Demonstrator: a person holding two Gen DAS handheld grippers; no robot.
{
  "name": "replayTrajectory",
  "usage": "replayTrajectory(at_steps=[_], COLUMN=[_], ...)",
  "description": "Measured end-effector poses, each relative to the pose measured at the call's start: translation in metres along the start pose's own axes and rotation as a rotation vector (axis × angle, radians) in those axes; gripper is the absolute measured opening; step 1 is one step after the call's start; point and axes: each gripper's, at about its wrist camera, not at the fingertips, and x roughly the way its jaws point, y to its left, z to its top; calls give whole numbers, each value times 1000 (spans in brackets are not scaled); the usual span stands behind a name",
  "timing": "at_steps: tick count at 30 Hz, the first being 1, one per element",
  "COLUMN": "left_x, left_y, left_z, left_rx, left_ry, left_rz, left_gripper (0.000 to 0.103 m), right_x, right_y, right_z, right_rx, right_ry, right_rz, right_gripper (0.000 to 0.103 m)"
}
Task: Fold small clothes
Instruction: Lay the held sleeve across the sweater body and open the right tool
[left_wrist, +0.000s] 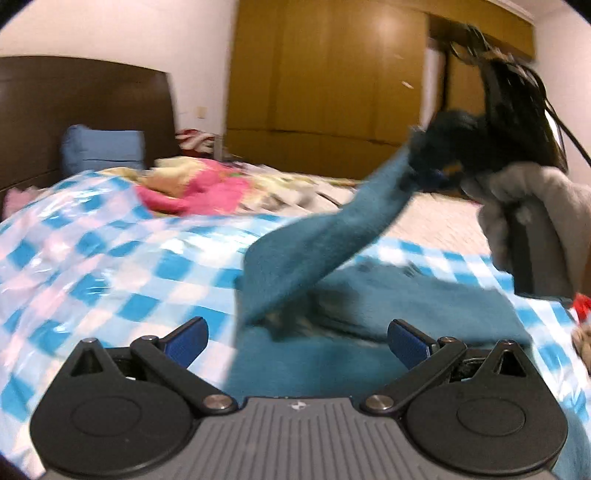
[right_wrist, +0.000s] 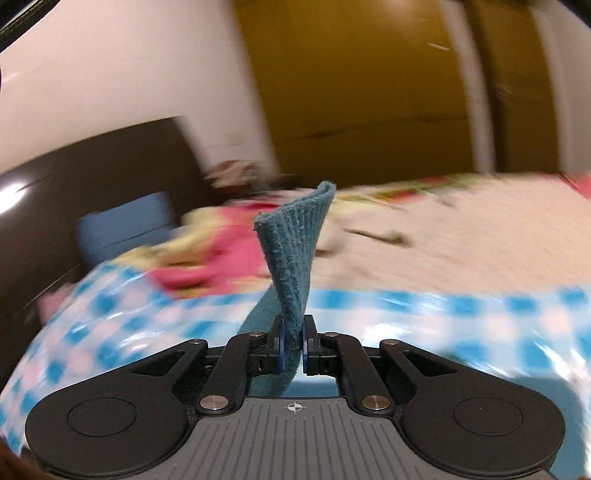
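A teal knitted garment (left_wrist: 424, 299) lies on the blue-and-white checked sheet (left_wrist: 92, 258). My left gripper (left_wrist: 295, 341) is open and empty, low over the garment's near part. My right gripper (right_wrist: 293, 349) is shut on a corner of the teal garment (right_wrist: 295, 251), whose ribbed edge sticks up between the fingers. In the left wrist view the right gripper (left_wrist: 443, 155) holds that end lifted at the upper right, and a strip of the garment (left_wrist: 332, 236) stretches up from the sheet to it.
A pink and yellow cloth pile (left_wrist: 199, 184) lies further back on the bed. A blue pillow (left_wrist: 103, 147) leans on the dark headboard (left_wrist: 74, 107). A wooden wardrobe (left_wrist: 325, 81) stands behind. A grey sleeve (left_wrist: 535, 221) is at the right.
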Motion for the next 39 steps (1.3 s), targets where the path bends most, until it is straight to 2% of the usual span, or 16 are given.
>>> replayTrajectory(at_steps=[4, 7, 9, 11, 15, 19, 22, 25, 27, 28, 29, 31, 32, 35, 39], left_x=[24, 37, 44, 47, 51, 69, 83, 102, 108, 109, 108, 103, 101, 93, 94], left_y=[-32, -47, -51, -50, -38, -15, -16, -8, 12, 23, 38, 52, 56, 57, 66], left_z=[-16, -32, -41, -47, -48, -35, -27, -24, -26, -27, -28, -29, -30, -30, -33], left_rx=[89, 145, 170, 197, 225, 173, 222, 262, 220, 180, 101, 19, 9, 35, -5], left_ry=[100, 179, 222, 246, 242, 227, 177, 162, 191, 205, 228, 240, 239, 211, 203], left_rz=[-43, -42, -34, 1, 116, 198, 240, 381, 466, 470, 444, 414, 413, 429, 460], left_gripper=[103, 103, 103, 103, 103, 103, 103, 103, 103, 103, 103, 103, 103, 103, 103], right_x=[12, 24, 29, 28, 20, 0, -13, -20, -24, -24, -21, -7, 4, 46, 103], right_y=[-88, -135, -156, -167, -180, -175, -163, -144, -125, -115, -105, -80, -66, -30, 4], right_z=[-38, -80, -101, -112, -109, -110, -110, -104, -96, -93, -90, -84, -82, -76, -65], right_rx=[122, 228, 301, 366, 431, 378, 320, 249, 186, 153, 123, 45, -1, -102, -143], right_ry=[78, 158, 200, 197, 186, 195, 186, 181, 162, 154, 153, 170, 179, 227, 269], right_rz=[-157, -206, -192, -161, -88, -69, -70, -64, -53, -35, -18, 34, 56, 102, 150], right_gripper=[7, 7, 8, 12, 17, 18, 23, 23, 23, 24, 28, 38, 41, 41, 41])
